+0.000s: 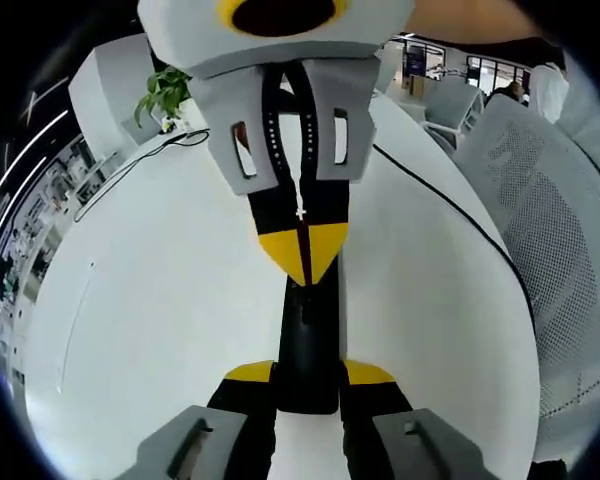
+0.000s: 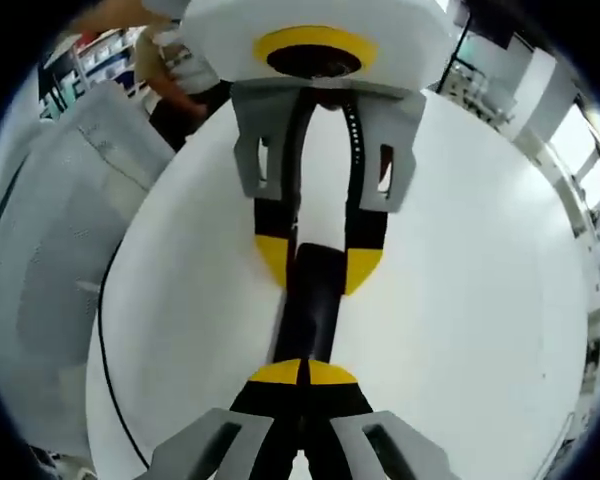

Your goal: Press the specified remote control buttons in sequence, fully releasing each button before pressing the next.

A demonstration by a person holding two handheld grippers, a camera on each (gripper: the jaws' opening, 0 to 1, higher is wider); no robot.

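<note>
the left claw [image 1: 308,380] has its yellow-tipped jaws pinching the near end of the black remote [image 1: 308,345], one jaw on each side, holding it steady over the white bench [image 1: 130,330]. facing it, the right claw [image 1: 302,255] has its jaws pressed together, tips meeting, and that joined point sits at the far end of the remote, touching or just above its top face. in the right gripper view the same pairing reads the other way: the right claw [image 2: 302,372] pressed together at the near end of the remote [image 2: 308,300], the left claw [image 2: 318,262] gripping its far end. the buttons are too dark to make out, so which one is under the tip i cannot tell. i'd judge a press is under way or about to start; how much of the sequence is left doesn't show. farther out, a potted plant [image 1: 162,95], a black cable [image 1: 440,200] and a white mesh chair [image 1: 550,230].
</note>
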